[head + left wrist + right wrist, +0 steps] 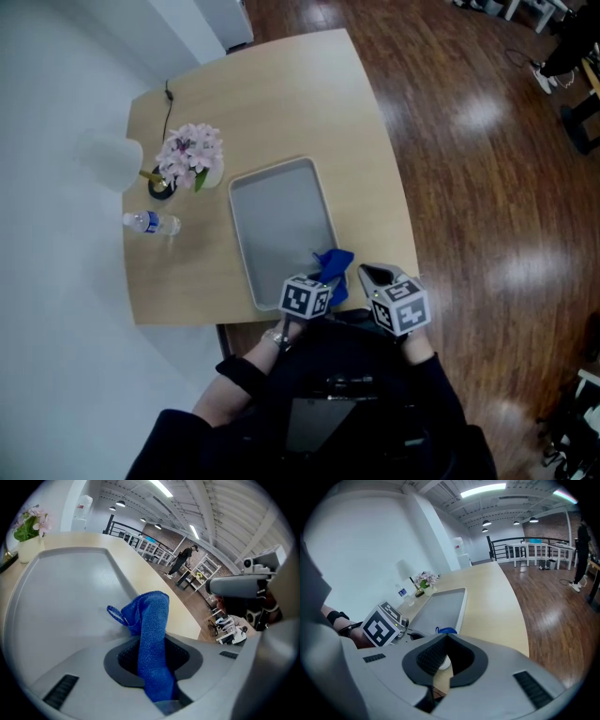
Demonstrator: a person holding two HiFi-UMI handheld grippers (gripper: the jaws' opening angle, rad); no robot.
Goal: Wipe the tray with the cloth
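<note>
A grey rectangular tray point(272, 216) lies lengthwise in the middle of the light wooden table. A blue cloth point(336, 266) hangs over its near right corner. My left gripper point(319, 281) is shut on that cloth. In the left gripper view the cloth point(150, 616) runs up between the pads, and its loose end with a small loop stands over the tray point(70, 588). My right gripper point(373, 275) hovers just right of the cloth, over the table's near edge. In the right gripper view its jaws point(446, 637) meet at the tips with nothing between them, and the tray point(440, 604) and cloth point(446, 630) lie ahead.
Left of the tray stand a vase of pink flowers point(192, 155), a small black object point(161, 187) and a white object point(111, 159). A water bottle point(150, 223) lies near the table's left edge. Brown wooden floor point(487, 187) lies beyond the right edge.
</note>
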